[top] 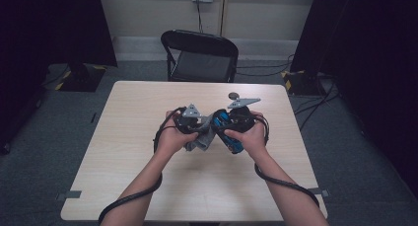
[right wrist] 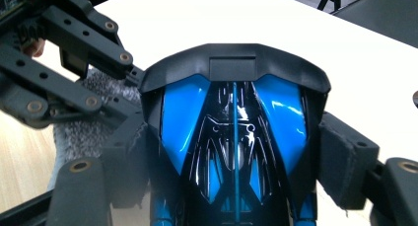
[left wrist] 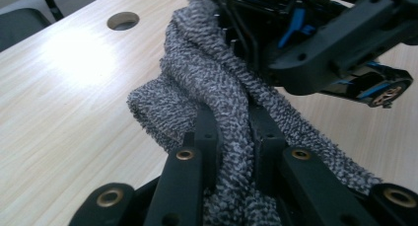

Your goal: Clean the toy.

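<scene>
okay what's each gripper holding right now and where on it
Left gripper pinches a bunched fold of the grey cloth. Right gripper clamps the blue-and-black toy car across its sides.

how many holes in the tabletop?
1 visible: a round hole near the far edge of the table, beyond the right gripper; also seen in the left gripper view. Hands may hide others.

The two grippers met over the middle of the table [top: 148, 186], the left gripper [top: 193, 123] and right gripper [top: 235, 122] nearly touching, with a grey cloth [top: 201, 139] and a blue-and-black toy car [top: 227, 132] packed between them, so nothing could pass there. The wood lay bare to the left, right and near edge. A small hole [top: 233, 94] sat just beyond the right gripper. A chair [top: 199, 56] stood against the far edge.
</scene>
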`<state>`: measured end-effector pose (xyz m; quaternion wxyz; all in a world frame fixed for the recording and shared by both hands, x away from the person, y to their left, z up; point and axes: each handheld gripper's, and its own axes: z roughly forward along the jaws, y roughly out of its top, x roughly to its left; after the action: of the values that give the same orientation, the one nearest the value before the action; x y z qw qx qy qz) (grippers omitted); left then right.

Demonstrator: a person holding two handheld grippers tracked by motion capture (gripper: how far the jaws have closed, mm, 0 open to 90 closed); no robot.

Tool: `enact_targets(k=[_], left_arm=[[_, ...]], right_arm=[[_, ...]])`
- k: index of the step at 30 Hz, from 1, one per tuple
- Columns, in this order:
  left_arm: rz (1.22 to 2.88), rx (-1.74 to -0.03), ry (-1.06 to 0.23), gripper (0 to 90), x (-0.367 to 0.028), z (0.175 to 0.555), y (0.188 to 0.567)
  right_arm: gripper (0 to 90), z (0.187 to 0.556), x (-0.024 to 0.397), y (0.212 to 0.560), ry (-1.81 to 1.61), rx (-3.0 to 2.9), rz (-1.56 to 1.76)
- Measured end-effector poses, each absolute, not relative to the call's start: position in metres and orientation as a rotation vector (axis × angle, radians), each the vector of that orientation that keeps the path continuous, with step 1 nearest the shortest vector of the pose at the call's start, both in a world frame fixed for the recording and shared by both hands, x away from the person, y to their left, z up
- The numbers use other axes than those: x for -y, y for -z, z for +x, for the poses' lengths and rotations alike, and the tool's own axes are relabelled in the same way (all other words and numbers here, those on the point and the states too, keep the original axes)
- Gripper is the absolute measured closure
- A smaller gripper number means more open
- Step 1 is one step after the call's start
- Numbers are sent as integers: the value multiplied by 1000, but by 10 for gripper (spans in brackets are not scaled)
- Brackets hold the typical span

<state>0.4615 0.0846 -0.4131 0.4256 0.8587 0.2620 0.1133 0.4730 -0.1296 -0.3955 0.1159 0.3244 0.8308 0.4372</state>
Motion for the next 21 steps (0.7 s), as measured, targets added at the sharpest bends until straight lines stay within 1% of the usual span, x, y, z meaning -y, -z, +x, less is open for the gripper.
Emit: enact_targets(k=[9, 21], left_arm=[[2172, -610, -236, 775, -65, 456, 421], [2202, -535, -208, 775, -43, 447, 428]], right_arm=[[258, 478, 135, 391, -1280, -2392, 997], [258, 484, 137, 382, -1275, -2367, 1008]])
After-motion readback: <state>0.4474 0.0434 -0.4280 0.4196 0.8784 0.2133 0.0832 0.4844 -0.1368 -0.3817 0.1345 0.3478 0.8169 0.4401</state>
